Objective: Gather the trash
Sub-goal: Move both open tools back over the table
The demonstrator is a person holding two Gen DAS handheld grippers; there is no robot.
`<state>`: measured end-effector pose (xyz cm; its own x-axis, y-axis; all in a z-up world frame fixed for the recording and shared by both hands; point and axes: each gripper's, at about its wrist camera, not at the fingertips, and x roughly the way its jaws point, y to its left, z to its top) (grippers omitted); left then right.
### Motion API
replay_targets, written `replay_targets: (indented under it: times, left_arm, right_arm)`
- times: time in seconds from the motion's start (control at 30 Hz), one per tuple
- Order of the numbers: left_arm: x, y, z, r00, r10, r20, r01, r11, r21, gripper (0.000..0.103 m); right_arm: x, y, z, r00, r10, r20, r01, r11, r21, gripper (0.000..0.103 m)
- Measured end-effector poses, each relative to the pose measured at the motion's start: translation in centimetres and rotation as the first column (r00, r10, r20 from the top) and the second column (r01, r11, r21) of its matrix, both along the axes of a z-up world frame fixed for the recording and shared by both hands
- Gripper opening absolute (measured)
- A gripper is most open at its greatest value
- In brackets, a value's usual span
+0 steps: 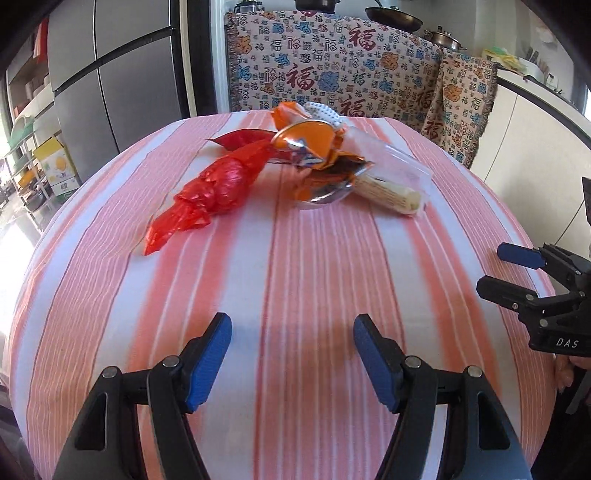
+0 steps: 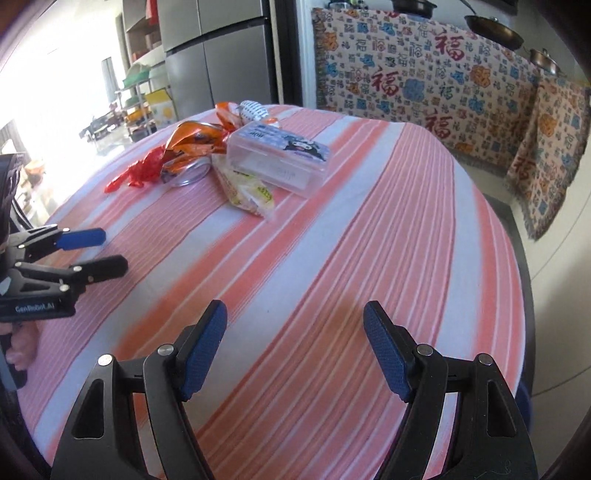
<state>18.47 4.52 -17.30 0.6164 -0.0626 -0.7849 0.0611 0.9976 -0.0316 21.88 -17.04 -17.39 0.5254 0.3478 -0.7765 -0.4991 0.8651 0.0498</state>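
Indoors, both released claws, left claw (image 1: 291, 354) and right claw (image 2: 295, 345), hover over the striped tablecloth (image 1: 280, 280).

Home kitchen and dining corner.
Tall grey refrigerator (image 1: 110, 74) against the far wall, pans (image 1: 393, 16) and a lidded pot (image 1: 445, 38) up on a counter draped in a patterned cloth (image 1: 332, 62), wire shelving (image 2: 138, 92) stacked with bowls and boxes, pink-striped tablecloth (image 1: 295, 277) over a round table.
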Motion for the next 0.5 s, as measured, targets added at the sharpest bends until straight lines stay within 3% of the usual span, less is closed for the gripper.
replay_targets:
  times: [0.3, 0.5]
  left_arm:
    - [0.1, 1.2, -0.2, 1.000, -0.006, -0.008, 0.006, 0.999, 0.038, 0.079]
    - [0.8, 0.8, -0.3, 1.000, -0.006, -0.009, 0.007, 0.999, 0.033, 0.079]
  right_arm:
    - [3.6, 4.3, -0.5, 0.998, 0.036, -0.044, -0.038, 0.998, -0.049, 0.080]
    - [6.8, 6.7, -0.3, 0.998, 0.038, -0.040, -0.040, 0.999, -0.037, 0.076]
